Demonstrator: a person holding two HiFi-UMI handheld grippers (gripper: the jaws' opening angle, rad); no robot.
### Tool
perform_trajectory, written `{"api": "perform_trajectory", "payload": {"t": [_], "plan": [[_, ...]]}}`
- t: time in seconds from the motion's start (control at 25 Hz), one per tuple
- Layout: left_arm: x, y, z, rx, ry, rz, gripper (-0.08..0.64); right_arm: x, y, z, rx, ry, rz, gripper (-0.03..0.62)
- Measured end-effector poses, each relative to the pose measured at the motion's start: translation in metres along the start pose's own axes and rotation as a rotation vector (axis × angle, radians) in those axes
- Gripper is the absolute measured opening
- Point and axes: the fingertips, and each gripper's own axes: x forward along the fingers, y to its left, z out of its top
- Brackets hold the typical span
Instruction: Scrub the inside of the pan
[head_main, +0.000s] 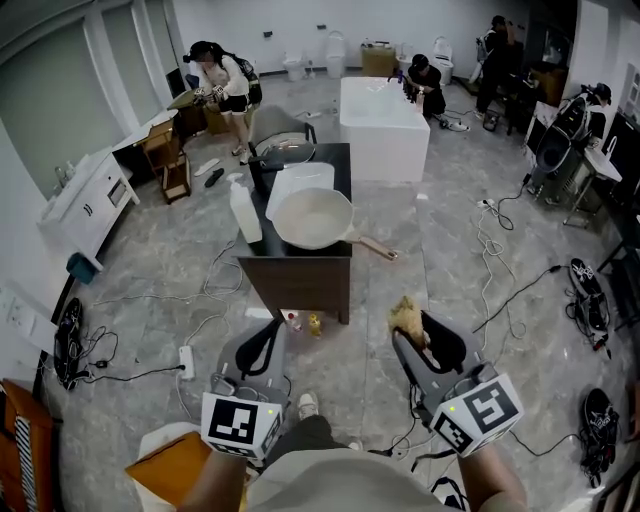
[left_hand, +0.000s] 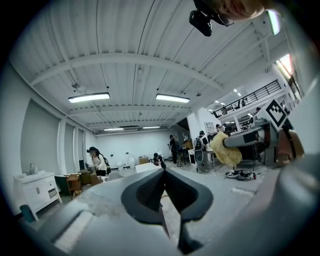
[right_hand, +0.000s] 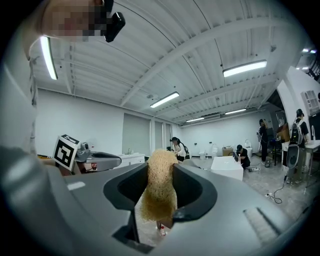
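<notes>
Closest to me, the left gripper (head_main: 266, 335) has its fingers pressed together on nothing. The right gripper (head_main: 412, 335) pinches a straw-coloured scrub pad (head_main: 406, 317) that pokes past its fingertips. The pan (head_main: 312, 218) sits well ahead of both on a dark table (head_main: 300, 285). Its handle (head_main: 378, 247) runs back and rightward, toward the right fingers, which I judge nearer to it. Whether the pale inside is dirty I can't tell, and neither gripper view catches the pan.
</notes>
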Motion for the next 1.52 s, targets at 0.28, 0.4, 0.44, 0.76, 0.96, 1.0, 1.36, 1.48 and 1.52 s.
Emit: {"api": "perform_trajectory", "payload": {"t": [0.28,0.4,0.44,0.76,0.96,1.0,1.36,1.48,1.52], "plan": [[0.016,0.005,-0.002,0.004,-0.014,0.017,0.002,0.008,-0.015,-0.005,-0.003,-0.012,-0.005,0.16],[0.023,0.009,-0.006,0.009,-0.019,0.016,0.002,0.015,-0.019,-0.011,-0.008,-0.009,-0.006,0.16],[0.027,0.011,-0.008,0.009,-0.02,0.015,0.002,0.018,-0.021,-0.013,-0.01,-0.006,-0.009,0.16],[0.058,0.046,-0.022,0.007,-0.016,0.015,0.002,0.068,-0.034,-0.024,-0.005,0.013,-0.005,0.16],[0.087,0.08,-0.032,0.005,-0.002,0.023,0.002,0.113,-0.046,-0.028,-0.001,0.027,0.0,0.16],[0.095,0.087,-0.034,0.004,0.003,0.021,0.002,0.123,-0.05,-0.029,0.001,0.034,0.0,0.16],[0.165,0.169,-0.052,-0.029,0.045,0.023,0.002,0.228,-0.078,-0.034,0.023,0.092,-0.008,0.16],[0.191,0.203,-0.062,-0.042,0.069,0.027,0.002,0.269,-0.087,-0.038,0.035,0.118,-0.013,0.16],[0.201,0.215,-0.065,-0.044,0.078,0.024,0.002,0.283,-0.09,-0.039,0.039,0.127,-0.014,0.16]]}}
